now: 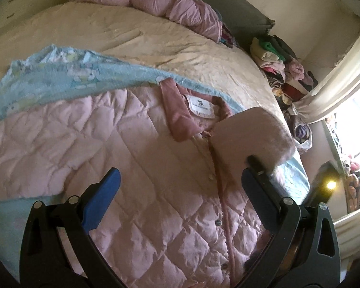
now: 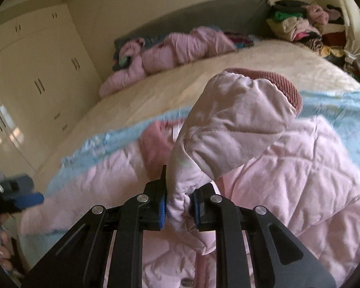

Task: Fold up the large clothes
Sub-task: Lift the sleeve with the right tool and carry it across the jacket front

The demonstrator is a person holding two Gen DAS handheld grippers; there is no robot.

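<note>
Pink quilted jacket (image 1: pixel 136 168) lies front-up on blue blanket (image 1: pixel 60 76) spread over cream bed (image 1: pixel 144 40), collar and white label toward headboard. Right hand-held gripper (image 2: pixel 178 210) clamped tight on jacket sleeve (image 2: pixel 228 124), cuff lifted above jacket body, ribbed cuff edge uppermost. Left hand-held gripper (image 1: pixel 180 189) hovers over snap placket, jaws spread wide, holding nothing. Second pink garment (image 1: pixel 156 2) bunched near headboard. Pile of folded clothes (image 1: pixel 280 67) beside bed. Cream wardrobe (image 2: pixel 31 76) along wall.
</note>
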